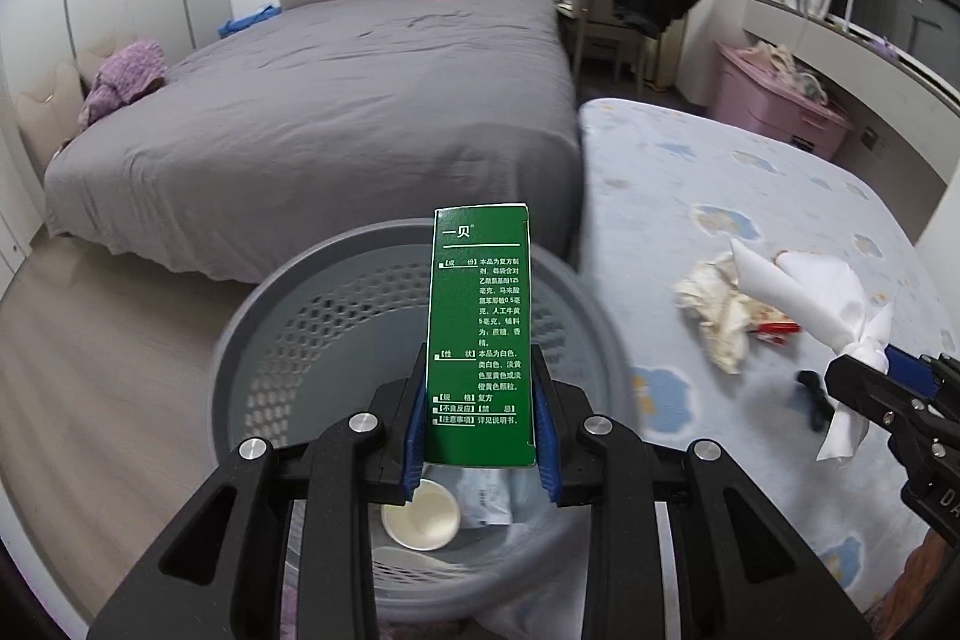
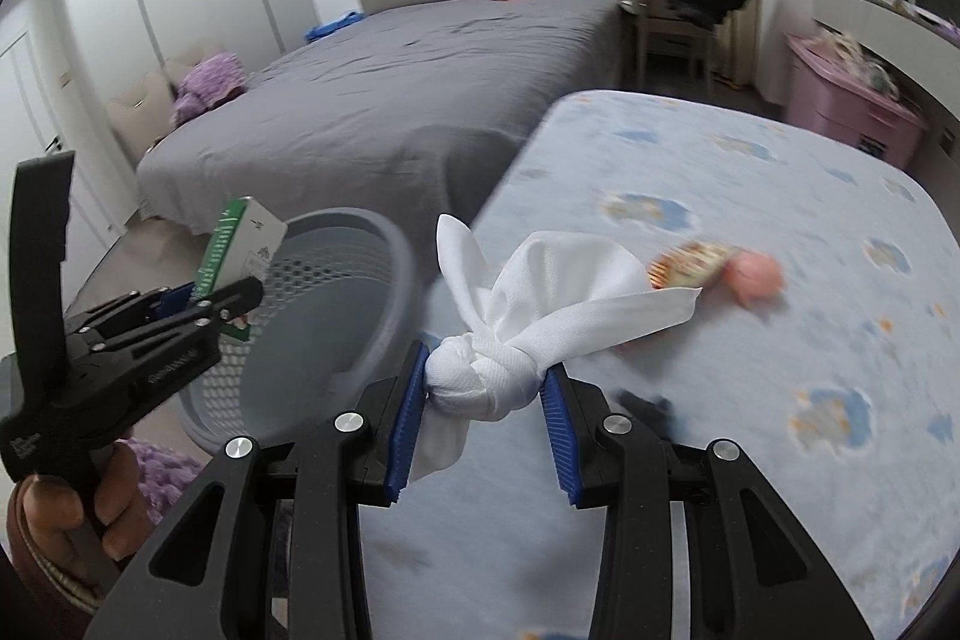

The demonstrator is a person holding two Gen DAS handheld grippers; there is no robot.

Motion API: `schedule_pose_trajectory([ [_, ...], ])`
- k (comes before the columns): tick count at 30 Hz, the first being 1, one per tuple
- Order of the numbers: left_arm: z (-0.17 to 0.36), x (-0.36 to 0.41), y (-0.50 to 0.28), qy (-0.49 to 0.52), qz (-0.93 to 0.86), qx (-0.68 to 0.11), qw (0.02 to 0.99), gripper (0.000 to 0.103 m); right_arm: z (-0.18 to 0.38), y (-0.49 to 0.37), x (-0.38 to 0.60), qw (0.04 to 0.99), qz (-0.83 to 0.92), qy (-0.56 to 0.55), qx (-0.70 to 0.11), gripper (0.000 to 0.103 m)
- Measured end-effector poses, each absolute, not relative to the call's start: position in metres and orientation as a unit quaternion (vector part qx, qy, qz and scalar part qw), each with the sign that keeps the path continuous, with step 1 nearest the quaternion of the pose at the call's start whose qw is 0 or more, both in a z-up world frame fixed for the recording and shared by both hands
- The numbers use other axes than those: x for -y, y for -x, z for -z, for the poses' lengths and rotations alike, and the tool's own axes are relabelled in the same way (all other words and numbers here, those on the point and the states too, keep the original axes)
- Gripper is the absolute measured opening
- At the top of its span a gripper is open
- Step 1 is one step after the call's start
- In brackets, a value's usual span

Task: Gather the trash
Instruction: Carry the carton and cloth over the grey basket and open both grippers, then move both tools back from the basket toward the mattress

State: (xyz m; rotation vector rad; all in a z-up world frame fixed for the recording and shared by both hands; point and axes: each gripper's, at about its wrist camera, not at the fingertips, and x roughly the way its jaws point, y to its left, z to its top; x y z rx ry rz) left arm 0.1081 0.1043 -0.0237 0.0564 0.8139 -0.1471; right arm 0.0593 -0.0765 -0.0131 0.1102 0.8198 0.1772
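Left gripper point(image 1: 480, 436) clamping green box point(image 1: 480, 334) above grey basket point(image 1: 252, 340) (cup already inside): release once centred; right gripper point(image 2: 485, 388) pinching knotted white tissue point(image 2: 510, 340), beside the rim, follow after

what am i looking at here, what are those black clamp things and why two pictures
Each black clamp is a hand-held gripper, one in each of a person's hands, with a camera looking along its two fingers. That gives two pictures of one moment. In the left camera's picture, the left hand-held gripper pinches a green box above a grey basket that already has a paper cup inside. In the right camera's picture, the right hand-held gripper holds a knotted white cloth. Crumpled paper lies on the blue patterned mattress.
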Motion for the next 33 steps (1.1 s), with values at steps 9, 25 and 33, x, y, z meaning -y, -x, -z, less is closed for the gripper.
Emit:
schedule_pose_trajectory([
  [9,0.057,-0.144,-0.123,0.002,0.05,-0.429,0.902,0.029,0.024,-0.094,0.018,0.9,-0.134,-0.03,-0.414,0.036],
  [25,0.068,-0.176,-0.129,0.032,0.024,-0.442,0.896,0.029,0.047,-0.127,-0.025,0.883,-0.174,-0.016,-0.435,0.036],
  [33,0.066,-0.18,-0.127,0.035,0.012,-0.436,0.899,0.061,0.042,-0.122,-0.024,0.889,-0.178,-0.018,-0.421,0.054],
])
